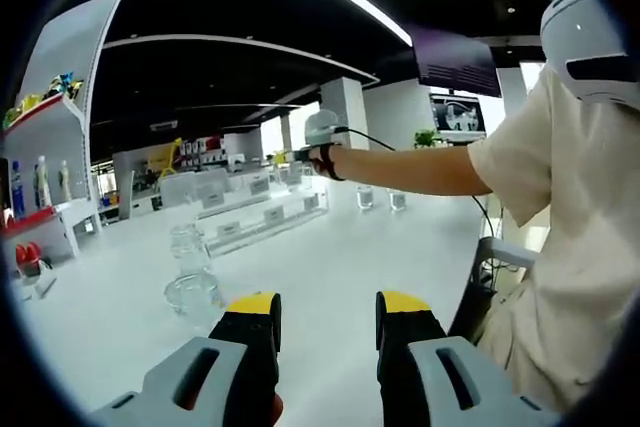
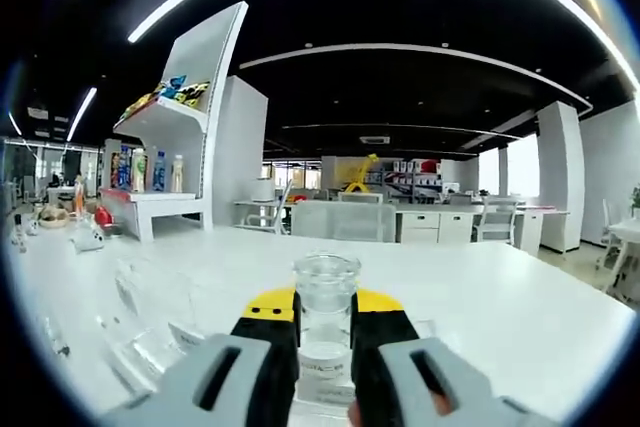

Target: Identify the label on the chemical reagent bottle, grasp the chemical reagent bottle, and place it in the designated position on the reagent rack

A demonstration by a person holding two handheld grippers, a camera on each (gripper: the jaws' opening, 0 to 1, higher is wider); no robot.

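Clearly, in the left gripper view we see, at the far left, a white shelf unit point(image 1: 55, 137) holding coloured bottles and toys. Next to it, on the white worktop point(image 1: 340, 257), stand two clear glass bottles point(image 1: 193, 277), one behind the other, close to the left edge and just ahead of our left gripper point(image 1: 327, 312). Its yellow-tipped fingers point(image 1: 252, 305) are spread apart with only bare worktop between them. Beyond the bottles, a clear stepped reagent rack point(image 1: 265, 212) with small labels runs across the middle of the worktop. Over the rack's right end a gloved hand point(image 1: 322, 160) carries the right gripper point(image 1: 318, 132); we cannot tell from here how its fingers stand. Two small clear containers point(image 1: 380, 199) sit towards the far edge, under the outstretched arm point(image 1: 420, 169). A person in a pale shirt point(image 1: 570, 217) fills the right side.

In the right gripper view, the same shelf unit point(image 2: 175, 147) rises at the left, and clear rack parts point(image 2: 140, 332) lie on the worktop point(image 2: 520, 307) at the lower left. In the middle, the right gripper point(image 2: 326, 332) has its fingers point(image 2: 272, 317) pinching a clear chemical reagent bottle point(image 2: 326, 312) by its body; the bottle is upright, open-mouthed, with a white label low on it whose print is too small to read. Chairs and desks stand in the background at the right.
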